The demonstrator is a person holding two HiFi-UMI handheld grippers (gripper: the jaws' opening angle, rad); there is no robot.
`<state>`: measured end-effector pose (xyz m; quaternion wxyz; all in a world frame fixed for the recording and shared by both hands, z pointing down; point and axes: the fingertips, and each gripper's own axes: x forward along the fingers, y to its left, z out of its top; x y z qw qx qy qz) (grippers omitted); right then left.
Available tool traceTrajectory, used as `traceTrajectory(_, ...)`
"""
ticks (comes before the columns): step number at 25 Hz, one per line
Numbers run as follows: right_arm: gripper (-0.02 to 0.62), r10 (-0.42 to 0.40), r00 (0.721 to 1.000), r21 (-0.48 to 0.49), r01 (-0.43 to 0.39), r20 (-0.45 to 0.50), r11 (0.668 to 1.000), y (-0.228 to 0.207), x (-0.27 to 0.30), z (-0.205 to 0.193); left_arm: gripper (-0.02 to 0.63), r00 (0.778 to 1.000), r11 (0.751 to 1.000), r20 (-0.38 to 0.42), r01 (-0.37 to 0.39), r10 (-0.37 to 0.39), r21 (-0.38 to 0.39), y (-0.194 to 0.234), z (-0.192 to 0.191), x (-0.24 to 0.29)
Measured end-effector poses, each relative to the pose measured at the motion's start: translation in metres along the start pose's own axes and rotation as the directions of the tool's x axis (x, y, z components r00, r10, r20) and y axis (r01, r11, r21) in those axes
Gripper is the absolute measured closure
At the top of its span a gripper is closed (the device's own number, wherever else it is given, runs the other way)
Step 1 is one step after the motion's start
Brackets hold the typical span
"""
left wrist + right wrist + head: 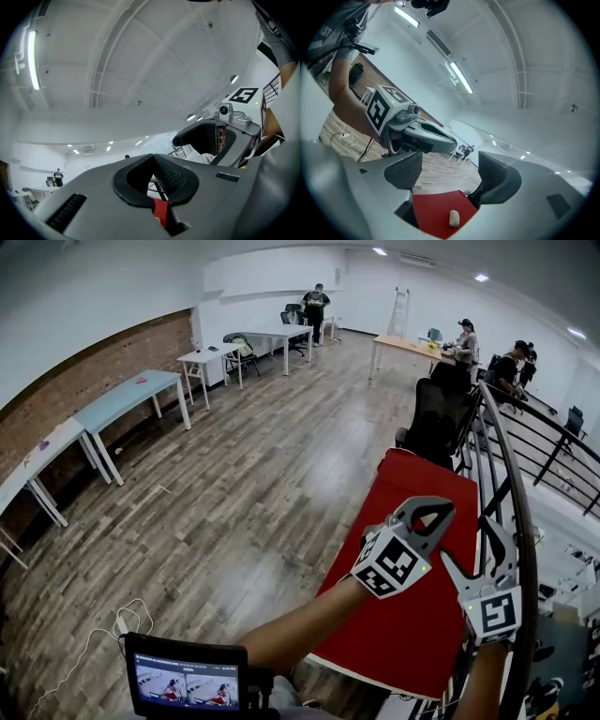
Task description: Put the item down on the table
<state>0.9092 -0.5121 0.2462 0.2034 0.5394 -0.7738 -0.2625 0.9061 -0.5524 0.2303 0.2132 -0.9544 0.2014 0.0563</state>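
Lying free on the tabletop (431, 208) beyond the spread right tool (450, 176), the item (454, 217) looks released; left tool (154, 180) pressed together, empty. Lift straight away, no nudging.

The red table (422, 634) lay mostly bare and open from above; only a small pale lump (454, 217), perhaps the item, sat on it. A black railing (514, 493) crowded its right edge, and an office chair (439, 418) blocked the far end.
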Motion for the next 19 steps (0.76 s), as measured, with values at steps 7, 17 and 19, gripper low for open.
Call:
traceTrajectory(7,0.221,-0.009,1.0,-0.008,0.009,-0.003,1.0,0.035,0.008,0.039,0.604,1.0,1.0,0.002,-0.005,0.005,-0.011,0.013,0.008,-0.049)
traceTrajectory(17,0.221,-0.055,0.998,0.014,0.055,-0.02,0.998,0.127,0.026,0.096,0.604,0.999,0.999,-0.01,0.035,-0.035,-0.02,0.035,0.003,-0.171)
traceTrajectory(19,0.221,-0.052,0.998,-0.011,0.052,-0.036,0.999,0.149,0.026,0.11,0.604,0.999,0.999,-0.011,0.037,-0.037,-0.023,0.038,0.002,-0.197)
